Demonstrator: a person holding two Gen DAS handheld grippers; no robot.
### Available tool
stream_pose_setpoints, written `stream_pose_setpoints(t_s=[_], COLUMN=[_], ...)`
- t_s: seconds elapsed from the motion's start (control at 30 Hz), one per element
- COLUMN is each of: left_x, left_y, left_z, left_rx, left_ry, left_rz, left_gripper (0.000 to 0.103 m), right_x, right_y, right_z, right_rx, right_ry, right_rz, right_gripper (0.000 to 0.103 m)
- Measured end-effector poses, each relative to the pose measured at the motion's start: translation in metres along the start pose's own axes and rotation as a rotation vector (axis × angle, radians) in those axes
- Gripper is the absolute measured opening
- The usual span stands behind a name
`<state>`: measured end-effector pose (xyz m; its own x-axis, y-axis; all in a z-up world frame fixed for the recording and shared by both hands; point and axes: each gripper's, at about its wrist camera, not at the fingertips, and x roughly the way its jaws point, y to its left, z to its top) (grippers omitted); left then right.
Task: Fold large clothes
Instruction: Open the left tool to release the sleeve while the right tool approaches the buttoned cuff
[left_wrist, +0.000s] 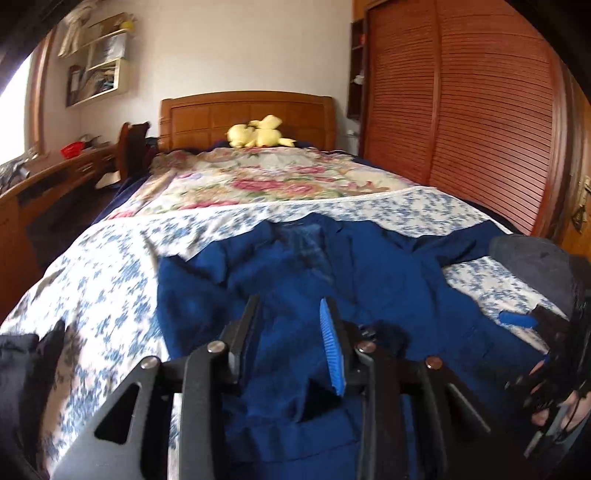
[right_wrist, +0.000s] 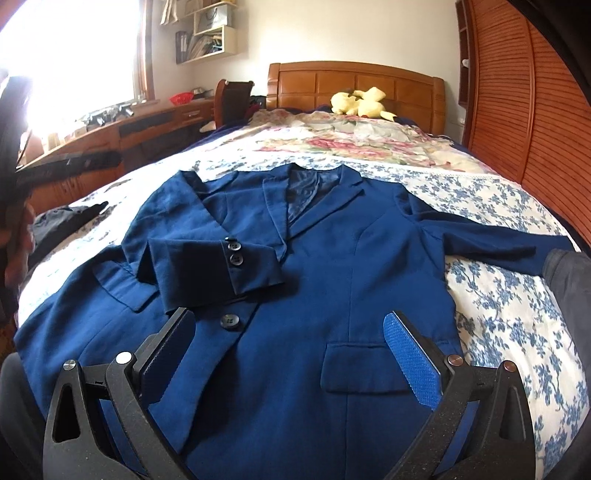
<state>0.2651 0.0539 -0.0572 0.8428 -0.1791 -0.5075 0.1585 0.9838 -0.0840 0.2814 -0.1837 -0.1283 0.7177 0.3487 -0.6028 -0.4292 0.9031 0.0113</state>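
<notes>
From my left wrist camera, my left fingers (left_wrist: 291, 332) are a little apart. A fold of the blue jacket (left_wrist: 295, 266) lies between them, but this picture is blurry and I cannot tell if they pinch it. The jacket spreads out ahead of my fingers on the bed (left_wrist: 110, 258). Far ahead sits a yellow soft toy (left_wrist: 258, 133). My right fingers (left_wrist: 517, 319) show at the right side.

From my right wrist camera, my right fingers (right_wrist: 291, 350) are wide apart and hold nothing. The blue jacket (right_wrist: 332, 258) lies flat under and ahead of them, front side up. One sleeve (right_wrist: 214, 266) is folded over the chest, just ahead of my left-hand finger. The other sleeve (right_wrist: 491, 240) sticks out to the right. A pocket flap (right_wrist: 362, 367) lies between my fingers.
</notes>
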Motion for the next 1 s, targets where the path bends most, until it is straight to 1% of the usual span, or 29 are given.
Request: stream_pose_setpoints(t_s=[0.1, 0.2, 0.3, 0.37, 0.47, 0.6, 0.7, 0.83, 1.0], left_x=[0.002, 0.003, 0.002, 0.0, -0.002, -0.007, -0.01, -0.012, -0.017], left_y=[0.018, 0.03, 0.039, 0.043, 0.049, 0.061, 0.065, 0.072, 0.074], left_z=[-0.021, -0.038, -0.052, -0.058, -0.063, -0.066, -0.068, -0.069, -0.07], left_rx=[-0.051, -0.077, -0.088, -0.089, -0.086, -0.114, -0.131, -0.151, -0.129], left_ry=[0.0, -0.009, -0.032, -0.043, -0.049, -0.066, -0.07, -0.075, -0.091], left_rz=[0.015, 0.036, 0.077, 0.089, 0.095, 0.079, 0.08, 0.071, 0.092], left_gripper=[0.031, 0.032, 0.033, 0.033, 0.034, 0.037, 0.039, 0.042, 0.046], right_x=[0.01, 0.02, 0.032, 0.037, 0.049, 0.07, 0.085, 0.108, 0.136], right_y=[0.002, 0.005, 0.009, 0.012, 0.018, 0.028, 0.032, 0.032, 0.028], right_z=[0.007, 0.015, 0.023, 0.026, 0.031, 0.038, 0.042, 0.047, 0.047], right_rx=[-0.016, -0.035, -0.057, -0.069, -0.09, -0.123, -0.139, -0.136, -0.127], right_ry=[0.008, 0.016, 0.032, 0.04, 0.055, 0.086, 0.106, 0.151, 0.227], right_rz=[-0.012, -0.022, -0.028, -0.027, -0.024, -0.014, -0.001, 0.033, 0.072], right_gripper=[0.103, 0.103, 0.103, 0.103, 0.103, 0.103, 0.103, 0.102, 0.098])
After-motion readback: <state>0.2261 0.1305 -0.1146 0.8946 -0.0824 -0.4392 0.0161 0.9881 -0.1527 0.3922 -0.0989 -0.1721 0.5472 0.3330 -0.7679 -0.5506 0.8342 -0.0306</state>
